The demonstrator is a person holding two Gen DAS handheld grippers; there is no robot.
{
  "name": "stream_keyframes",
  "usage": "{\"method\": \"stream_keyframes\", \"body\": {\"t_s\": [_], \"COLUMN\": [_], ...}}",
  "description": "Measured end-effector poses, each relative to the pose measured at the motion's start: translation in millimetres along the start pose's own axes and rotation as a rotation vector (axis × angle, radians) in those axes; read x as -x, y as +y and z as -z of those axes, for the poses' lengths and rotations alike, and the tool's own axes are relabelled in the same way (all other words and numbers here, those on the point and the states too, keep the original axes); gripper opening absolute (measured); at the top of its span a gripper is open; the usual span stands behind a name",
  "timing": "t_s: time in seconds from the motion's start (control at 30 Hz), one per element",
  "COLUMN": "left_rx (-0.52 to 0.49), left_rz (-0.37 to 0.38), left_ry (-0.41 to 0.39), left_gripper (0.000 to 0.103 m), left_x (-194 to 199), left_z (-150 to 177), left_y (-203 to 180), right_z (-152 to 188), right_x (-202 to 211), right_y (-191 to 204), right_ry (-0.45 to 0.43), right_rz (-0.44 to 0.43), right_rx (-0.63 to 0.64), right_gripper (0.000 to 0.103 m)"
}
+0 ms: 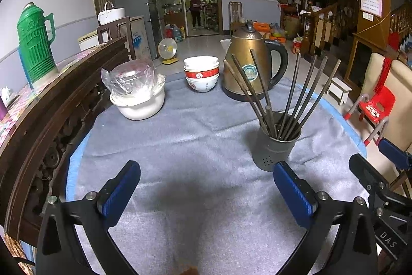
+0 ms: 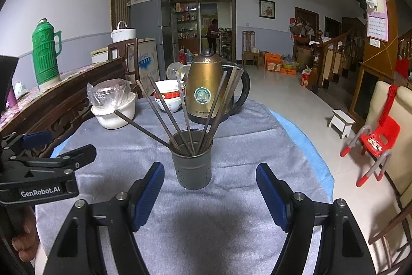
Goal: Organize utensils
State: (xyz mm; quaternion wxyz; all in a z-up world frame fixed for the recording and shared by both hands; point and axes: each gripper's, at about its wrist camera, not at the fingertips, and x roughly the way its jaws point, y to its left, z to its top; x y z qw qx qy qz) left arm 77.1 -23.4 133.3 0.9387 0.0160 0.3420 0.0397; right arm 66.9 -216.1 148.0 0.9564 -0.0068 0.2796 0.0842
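A grey perforated metal holder [image 1: 274,148] [image 2: 191,166] stands upright on the grey cloth [image 1: 193,146] [image 2: 231,141] of the table. Several dark chopsticks [image 1: 290,94] [image 2: 141,126] fan out of it. My left gripper [image 1: 206,169] is wide open over bare cloth, with the holder just beyond its right fingertip. My right gripper [image 2: 209,168] is open too. The holder stands just ahead of its fingertips, toward the left one, and the blue pads [image 2: 149,192] do not touch it. Each gripper shows at the edge of the other's view.
Behind the holder stand a brass kettle [image 1: 247,68] [image 2: 206,92], stacked bowls [image 1: 201,75] and a white pot [image 1: 139,105] with plastic-wrapped bowls. A carved wooden sideboard [image 1: 51,107] with a green thermos [image 1: 36,43] borders the left. The table edge drops off on the right near a red chair [image 2: 381,138].
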Motion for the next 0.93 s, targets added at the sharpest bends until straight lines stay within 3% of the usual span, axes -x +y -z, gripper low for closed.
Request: {"method": "stream_keyframes", "body": {"t_s": [0.93], "left_rx": [-0.034], "left_rz": [0.015], "left_ry": [-0.053], "left_gripper": [0.103], "left_x": [11], "left_z": [-12], "left_y": [-19], "right_z": [-3], "right_x": [1], "right_y": [-3], "right_ry": [-0.006], "right_rz": [0.003], "right_rx": [0.0], "right_gripper": [0.077]}}
